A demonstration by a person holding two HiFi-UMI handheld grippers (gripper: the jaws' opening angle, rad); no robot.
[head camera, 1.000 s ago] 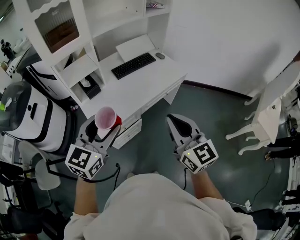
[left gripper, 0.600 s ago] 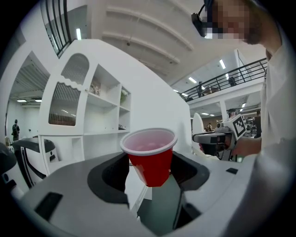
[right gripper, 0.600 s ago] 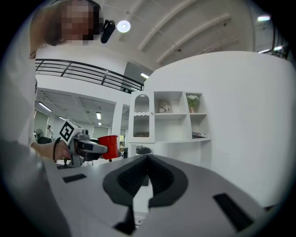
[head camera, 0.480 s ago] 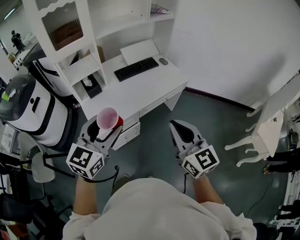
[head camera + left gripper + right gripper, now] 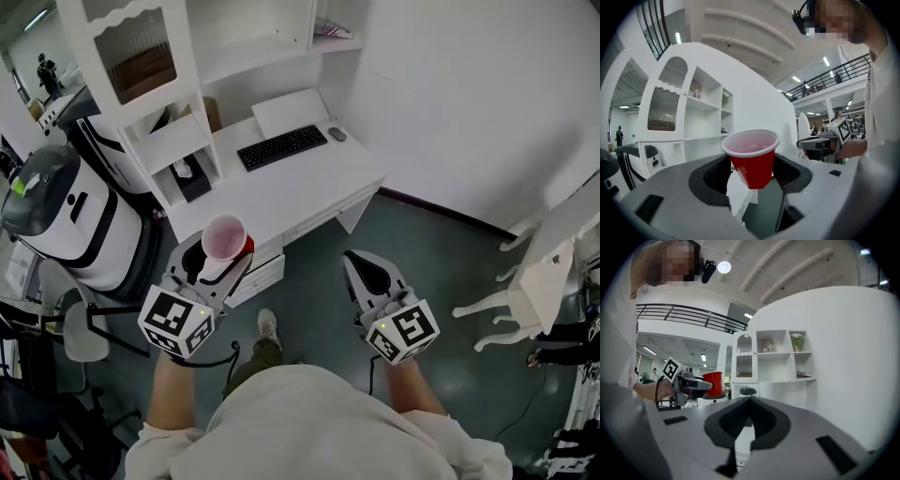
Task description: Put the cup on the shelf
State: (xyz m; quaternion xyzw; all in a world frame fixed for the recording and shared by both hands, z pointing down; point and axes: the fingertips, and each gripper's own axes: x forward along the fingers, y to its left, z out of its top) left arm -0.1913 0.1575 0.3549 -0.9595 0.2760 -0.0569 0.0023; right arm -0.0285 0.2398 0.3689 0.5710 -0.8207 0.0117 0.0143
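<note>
**Head view:** The left gripper (image 5: 214, 267) is clenched on the red cup (image 5: 225, 238). The cup is upright, mouth up, held in the air above the front edge of the white desk (image 5: 309, 183). The right gripper (image 5: 361, 264) hangs over the floor (image 5: 441, 253), well apart from the left one. A keyboard (image 5: 281, 147) and mouse (image 5: 337, 134) lie near the desk's back edge. The shelf unit (image 5: 234, 47) rises behind them, its top cut off by the frame. A black-and-white machine (image 5: 66, 216) stands beside the desk's left end.

**Left gripper view:** Only this view shows both pads pressing the sides of the cup's lower wall. The shelf compartments appear behind at left, their contents too small to name.

**Right gripper view:** The jaws meet at their tips with nothing between them. This view alone shows a vase (image 5: 796, 340) of flowers in an upper shelf compartment. The held cup appears small at left
</note>
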